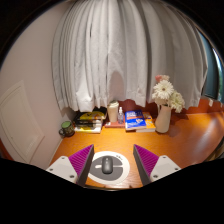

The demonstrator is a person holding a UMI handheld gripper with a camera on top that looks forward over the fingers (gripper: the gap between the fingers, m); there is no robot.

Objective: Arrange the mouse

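Claw spread wide over the orange desk, holding nothing. One finger pad on the left, one on the right, purple-pink.

Mouse: grey, sitting on a round grey mouse pad, between the two fingers with a clear gap at each side. It rests on its own support, not gripped.

Step in hand, as judged: approach, claw lined up about the mouse, grasp not yet made. Next move likely calls for lowering so the pads flank the mouse's sides, then closing evenly; the rounded shell may slip if caught too high.

Count of what shows:
- mouse: one
- mouse pad: one
- white vase with pale flowers: one, beyond the fingers to the right
- blue book or box: one, just left of the vase
- stack of books: one stack, far left of the desk
- small dark pot beside the stack: one, contents unclear
- white curtain behind the desk: one run of folds
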